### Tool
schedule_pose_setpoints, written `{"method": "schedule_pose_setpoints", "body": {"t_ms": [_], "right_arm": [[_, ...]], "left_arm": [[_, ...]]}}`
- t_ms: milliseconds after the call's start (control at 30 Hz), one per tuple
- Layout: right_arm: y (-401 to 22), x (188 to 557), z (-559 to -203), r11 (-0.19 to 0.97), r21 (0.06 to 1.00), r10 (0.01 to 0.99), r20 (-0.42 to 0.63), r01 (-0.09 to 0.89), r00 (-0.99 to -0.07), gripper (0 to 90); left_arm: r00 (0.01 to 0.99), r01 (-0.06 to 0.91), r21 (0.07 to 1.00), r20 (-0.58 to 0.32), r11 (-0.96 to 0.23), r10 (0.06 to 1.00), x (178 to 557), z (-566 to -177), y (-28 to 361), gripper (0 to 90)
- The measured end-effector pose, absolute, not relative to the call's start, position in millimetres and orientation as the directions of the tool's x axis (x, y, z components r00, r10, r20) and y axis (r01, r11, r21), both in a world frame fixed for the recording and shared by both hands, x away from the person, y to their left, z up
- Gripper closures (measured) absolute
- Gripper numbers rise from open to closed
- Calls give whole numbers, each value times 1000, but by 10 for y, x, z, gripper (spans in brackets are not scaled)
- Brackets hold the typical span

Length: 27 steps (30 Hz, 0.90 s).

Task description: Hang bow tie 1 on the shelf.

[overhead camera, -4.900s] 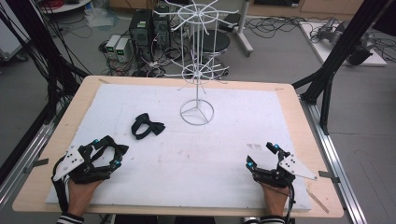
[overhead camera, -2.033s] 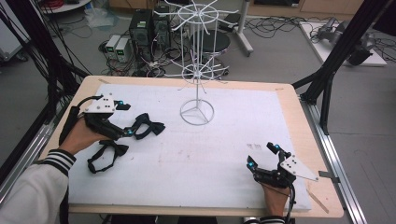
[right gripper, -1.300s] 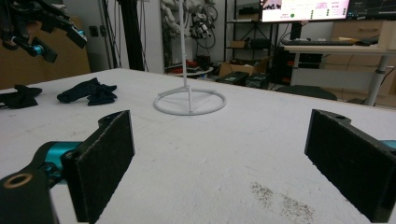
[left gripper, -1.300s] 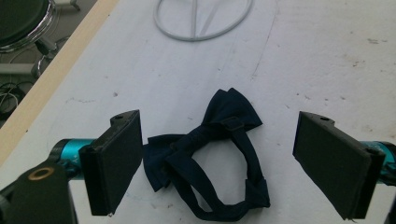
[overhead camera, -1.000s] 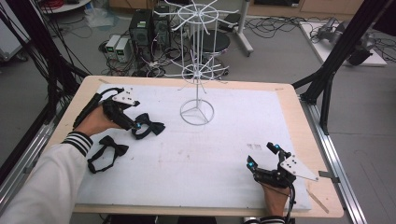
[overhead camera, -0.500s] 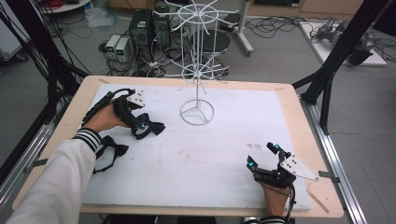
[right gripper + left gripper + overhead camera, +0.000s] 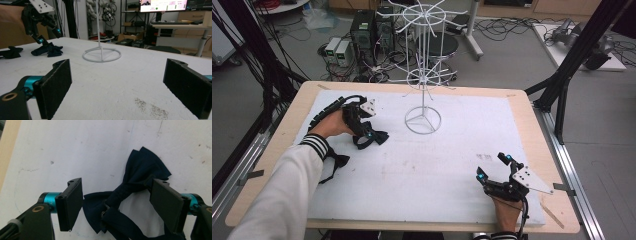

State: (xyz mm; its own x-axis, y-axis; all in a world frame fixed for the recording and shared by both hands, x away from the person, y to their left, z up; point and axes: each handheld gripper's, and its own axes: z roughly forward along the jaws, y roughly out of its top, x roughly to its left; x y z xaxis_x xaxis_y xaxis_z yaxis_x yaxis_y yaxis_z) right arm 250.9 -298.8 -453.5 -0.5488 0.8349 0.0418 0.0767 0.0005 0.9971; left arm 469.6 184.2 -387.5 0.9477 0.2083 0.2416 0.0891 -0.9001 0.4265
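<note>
A navy bow tie [image 7: 373, 138] lies on the white mat [image 7: 452, 165], left of the wire stand. My left gripper [image 7: 366, 133] points down over it. In the left gripper view the bow tie [image 7: 140, 170] lies between the two pads [image 7: 72, 202]. The left gripper [image 7: 120, 205] has just been closing around it, with a gap still showing at the left pad. My right gripper [image 7: 492, 168] rests near the front right edge, open and empty. Its view [image 7: 116, 90] looks across the mat to the bow tie [image 7: 47, 51] and the left gripper [image 7: 43, 41].
A white wire stand [image 7: 423, 119] with hooked arms rises at the mat's far middle; its ring base [image 7: 102, 54] is seen ahead of the right gripper. A second dark bow tie [image 7: 334, 162] lies beside the striped sleeve. Cables and computers sit beyond the table.
The left hand has moved right and down from the far left of the mat, bringing its jaws over and around the bow tie. The right gripper has stayed in place.
</note>
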Motion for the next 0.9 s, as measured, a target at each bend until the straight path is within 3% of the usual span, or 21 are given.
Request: {"method": "schedule_pose_setpoints", "body": {"t_ms": [367, 467, 767, 900], "right_arm": [[-2987, 2506, -4536, -2, 997, 835, 45, 79, -549, 75], [-2987, 2505, -4536, -3, 997, 835, 46, 79, -549, 75], [-2995, 2506, -4538, -1, 998, 835, 37, 67, -550, 75], [-2995, 2505, -4539, -1, 998, 835, 37, 65, -549, 75]], "left_arm": [[952, 75, 340, 255, -938, 168, 4725, -3950, 1839, 313], [951, 92, 369, 241, -925, 191, 4706, -3996, 1811, 327], [957, 18, 285, 271, -958, 99, 4707, -4017, 1760, 394], [962, 35, 314, 248, -949, 118, 4681, -4059, 1746, 449]]}}
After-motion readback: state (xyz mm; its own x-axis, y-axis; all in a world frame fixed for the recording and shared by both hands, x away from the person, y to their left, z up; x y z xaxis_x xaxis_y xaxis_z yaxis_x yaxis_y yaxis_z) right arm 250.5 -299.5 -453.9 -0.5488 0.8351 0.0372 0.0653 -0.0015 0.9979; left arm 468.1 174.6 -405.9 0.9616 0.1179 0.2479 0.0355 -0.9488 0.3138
